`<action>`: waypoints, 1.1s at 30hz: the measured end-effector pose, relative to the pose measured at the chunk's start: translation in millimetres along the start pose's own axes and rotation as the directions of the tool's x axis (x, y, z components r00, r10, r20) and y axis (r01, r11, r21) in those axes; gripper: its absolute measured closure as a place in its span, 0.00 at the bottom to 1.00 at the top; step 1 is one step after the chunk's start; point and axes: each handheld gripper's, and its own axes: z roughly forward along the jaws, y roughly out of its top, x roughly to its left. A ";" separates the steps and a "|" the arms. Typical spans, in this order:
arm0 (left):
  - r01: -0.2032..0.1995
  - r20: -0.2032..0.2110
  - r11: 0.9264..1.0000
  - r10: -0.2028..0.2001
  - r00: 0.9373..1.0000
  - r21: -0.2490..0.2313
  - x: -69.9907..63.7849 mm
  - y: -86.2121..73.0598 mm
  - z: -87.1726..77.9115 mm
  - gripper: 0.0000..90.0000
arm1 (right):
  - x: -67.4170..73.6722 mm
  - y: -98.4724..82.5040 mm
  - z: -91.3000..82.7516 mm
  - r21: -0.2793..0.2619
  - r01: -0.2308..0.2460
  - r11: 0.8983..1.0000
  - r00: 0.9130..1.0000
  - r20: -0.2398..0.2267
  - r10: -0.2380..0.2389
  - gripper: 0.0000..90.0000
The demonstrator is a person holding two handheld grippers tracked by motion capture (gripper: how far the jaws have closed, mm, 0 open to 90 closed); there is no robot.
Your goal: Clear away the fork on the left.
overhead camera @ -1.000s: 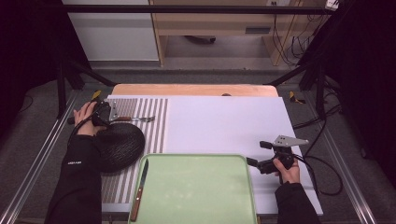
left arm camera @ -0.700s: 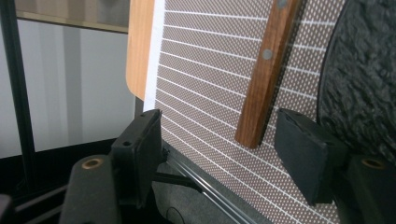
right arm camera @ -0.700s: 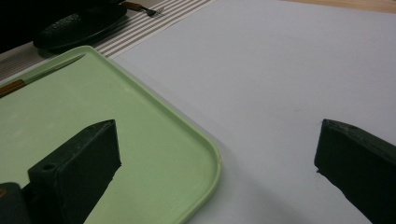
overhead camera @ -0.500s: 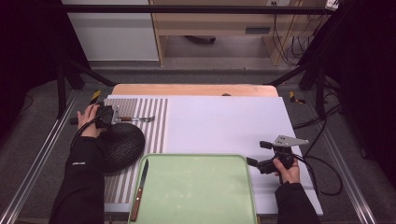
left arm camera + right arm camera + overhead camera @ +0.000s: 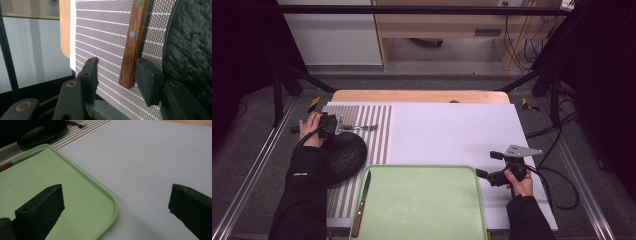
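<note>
A fork (image 5: pixel 362 128) with a wooden handle (image 5: pixel 132 42) lies on the striped placemat (image 5: pixel 379 135), just beyond a black plate (image 5: pixel 343 156). My left gripper (image 5: pixel 337 125) sits at the handle's end. Its jaws have just been closing, and the handle stands between them. In the left gripper view (image 5: pixel 117 67) one pad is right against the wood and the other is still a gap away. My right gripper (image 5: pixel 482 175) rests on the white table by the right rim of the green tray (image 5: pixel 427 170). It is wide open (image 5: pixel 117 191) with nothing between its pads.
A knife (image 5: pixel 362 202) with a wooden handle lies along the tray's left side. The black plate (image 5: pixel 192 50) lies close beside the left gripper. The white table surface (image 5: pixel 452 135) stretches between the two hands, and a wooden board edge (image 5: pixel 422 96) runs along the far side.
The left hand has shifted a little at the fork's handle. The right hand and gripper have kept still.
</note>
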 end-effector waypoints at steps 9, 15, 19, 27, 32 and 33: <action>0.003 0.009 1.000 -0.003 1.000 -0.008 -1.8 5.9 3.8 0.68 | 0.1 0.0 0.1 -0.002 -0.001 1.000 1.000 0.001 0.001 0.00; -0.006 0.016 1.000 0.006 1.000 -0.014 -2.3 10.6 6.4 0.72 | -0.1 0.0 0.3 0.000 -0.001 1.000 1.000 0.003 0.001 0.00; 0.000 0.019 1.000 0.001 1.000 -0.029 -2.8 14.0 8.0 0.75 | -0.1 -0.1 0.4 0.002 -0.003 1.000 1.000 0.003 0.003 0.00; -0.033 0.013 0.998 0.034 0.999 -0.049 -4.1 24.8 11.6 0.78 | -0.2 0.0 0.4 0.000 -0.002 1.000 1.000 0.004 0.002 0.00; -0.059 0.013 0.997 0.060 0.998 -0.054 -4.1 29.6 13.6 0.78 | -0.3 0.0 0.4 0.000 -0.003 1.000 1.000 0.004 0.003 0.00; -0.062 0.013 0.996 0.063 0.998 -0.056 -4.1 30.5 13.9 0.79 | -0.2 0.1 0.4 -0.001 -0.003 1.000 1.000 0.004 0.003 0.00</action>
